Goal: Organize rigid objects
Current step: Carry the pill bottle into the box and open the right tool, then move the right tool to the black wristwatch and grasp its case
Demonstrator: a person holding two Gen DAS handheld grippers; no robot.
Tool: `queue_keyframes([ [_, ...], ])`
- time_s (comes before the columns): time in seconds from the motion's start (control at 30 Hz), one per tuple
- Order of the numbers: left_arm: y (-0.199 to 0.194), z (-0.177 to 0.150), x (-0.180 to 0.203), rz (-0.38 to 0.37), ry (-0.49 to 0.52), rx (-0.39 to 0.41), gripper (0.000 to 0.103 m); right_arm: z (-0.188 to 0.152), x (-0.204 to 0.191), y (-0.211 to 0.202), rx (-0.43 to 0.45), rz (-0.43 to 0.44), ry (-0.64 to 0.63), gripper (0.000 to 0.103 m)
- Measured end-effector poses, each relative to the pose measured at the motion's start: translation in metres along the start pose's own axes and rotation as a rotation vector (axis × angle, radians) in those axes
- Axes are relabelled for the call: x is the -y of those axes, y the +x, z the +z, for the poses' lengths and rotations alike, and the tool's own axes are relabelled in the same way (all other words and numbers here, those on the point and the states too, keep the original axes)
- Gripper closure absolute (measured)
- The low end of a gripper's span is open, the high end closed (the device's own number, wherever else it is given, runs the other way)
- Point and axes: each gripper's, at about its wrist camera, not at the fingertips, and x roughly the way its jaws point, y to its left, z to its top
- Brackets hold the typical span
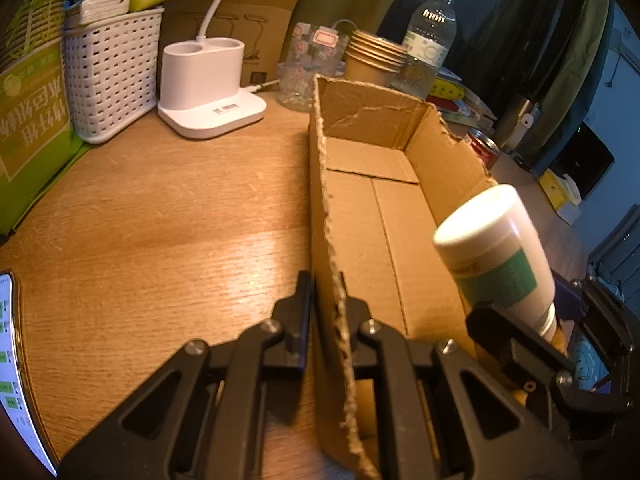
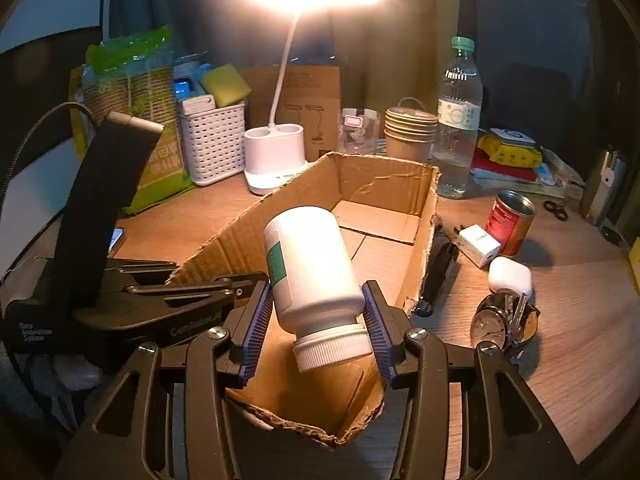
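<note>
An open, torn cardboard box (image 1: pixel 384 216) lies on the wooden desk; it also shows in the right wrist view (image 2: pixel 384 188). My left gripper (image 1: pixel 326 300) is shut on the box's left wall. My right gripper (image 2: pixel 318 304) is shut on a white pill bottle (image 2: pixel 312 268) with a green label, held cap toward the camera over the box's near end. The bottle (image 1: pixel 496 256) and right gripper also show at the right in the left wrist view. The box holds nothing else.
To the right of the box lie a red can (image 2: pixel 510 222), white charger (image 2: pixel 478 245), white earbud case (image 2: pixel 510 276), watch (image 2: pixel 500 326) and a black pen (image 2: pixel 438 272). Behind stand a lamp base (image 2: pixel 272 156), white basket (image 2: pixel 212 140), paper cups (image 2: pixel 410 128) and water bottle (image 2: pixel 458 120). A phone (image 1: pixel 12 360) lies at the left.
</note>
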Motion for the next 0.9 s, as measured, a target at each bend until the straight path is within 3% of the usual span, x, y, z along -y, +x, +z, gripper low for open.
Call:
queue_keyframes([
  [0.27, 0.0, 0.0, 0.0, -0.002, -0.001, 0.0, 0.094, 0.001, 0.004, -0.007, 0.021, 0.02, 0.015, 0.042],
  [0.67, -0.001, -0.001, -0.001, 0.003, -0.005, 0.004, 0.094, -0.001, 0.035, -0.035, 0.086, -0.023, 0.098, 0.041],
  [0.9, -0.001, -0.001, -0.001, 0.006, -0.006, 0.004, 0.094, -0.006, 0.064, -0.05, 0.119, -0.095, 0.142, 0.041],
])
